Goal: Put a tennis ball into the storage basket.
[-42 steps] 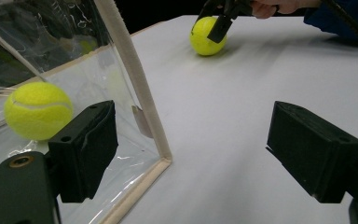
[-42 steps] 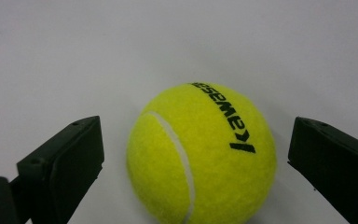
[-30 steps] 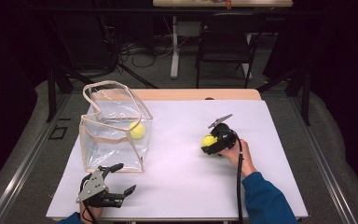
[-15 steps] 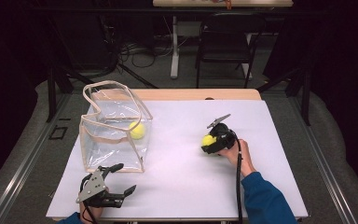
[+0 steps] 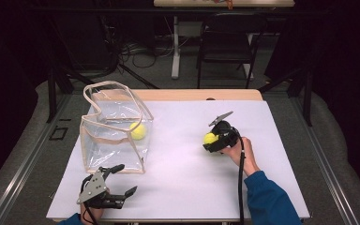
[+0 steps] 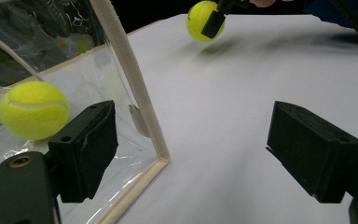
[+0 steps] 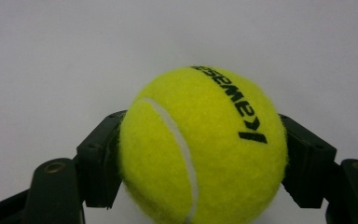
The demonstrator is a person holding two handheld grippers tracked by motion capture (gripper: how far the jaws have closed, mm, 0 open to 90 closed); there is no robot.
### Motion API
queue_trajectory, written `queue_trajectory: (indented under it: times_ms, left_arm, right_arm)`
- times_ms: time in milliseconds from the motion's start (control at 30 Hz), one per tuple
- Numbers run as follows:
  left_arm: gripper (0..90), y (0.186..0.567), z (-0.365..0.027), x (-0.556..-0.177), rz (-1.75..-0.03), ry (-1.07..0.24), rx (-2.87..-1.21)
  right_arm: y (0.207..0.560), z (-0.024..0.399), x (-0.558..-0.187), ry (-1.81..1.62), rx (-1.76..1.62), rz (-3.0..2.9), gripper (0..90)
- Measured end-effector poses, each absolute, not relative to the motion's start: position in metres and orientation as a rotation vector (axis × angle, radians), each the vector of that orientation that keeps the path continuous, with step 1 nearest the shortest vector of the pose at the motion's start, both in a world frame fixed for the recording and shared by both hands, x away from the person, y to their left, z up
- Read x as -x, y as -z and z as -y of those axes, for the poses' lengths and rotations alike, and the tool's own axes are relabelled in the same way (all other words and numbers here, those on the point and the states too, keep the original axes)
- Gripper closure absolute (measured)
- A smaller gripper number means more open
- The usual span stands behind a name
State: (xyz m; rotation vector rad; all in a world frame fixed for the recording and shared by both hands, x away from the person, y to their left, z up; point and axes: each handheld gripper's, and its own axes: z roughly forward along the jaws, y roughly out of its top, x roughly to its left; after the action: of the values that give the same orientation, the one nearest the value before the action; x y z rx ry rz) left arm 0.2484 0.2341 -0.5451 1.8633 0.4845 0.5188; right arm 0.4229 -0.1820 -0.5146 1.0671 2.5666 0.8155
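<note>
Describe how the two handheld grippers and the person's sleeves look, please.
Both are black two-jaw tools. The left gripper carries a grey three-cornered plate on top, and its blocky black jaws have rectangular pads. The right gripper also has a grey plate, and a black cable trails from it along the forearm. Each jaw arm has a brass-coloured pivot ring. The person wears blue sleeves.

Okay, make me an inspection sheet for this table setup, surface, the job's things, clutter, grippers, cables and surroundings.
Surface: white table, bare in the middle.
Job's things: clear bag standing open at left, one tennis ball inside; second tennis ball clamped in the right gripper.
Clutter: nothing seen.
Grippers: right one's fingers have just closed on its ball; left gripper open, empty, near the bag.
Cables: black cable trails from the right gripper.
Surroundings: dark room, chair behind, floor cables.
</note>
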Motion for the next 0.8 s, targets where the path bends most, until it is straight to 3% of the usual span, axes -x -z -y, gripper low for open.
queue_trajectory:
  times_ms: [800]
  left_arm:
    - [16.1,0.545,-0.235,-0.248,-0.485,-0.521,-1.862]
  right_arm:
    - [0.486,0.170,-0.418,-0.777,-0.980,-2.575,26.0]
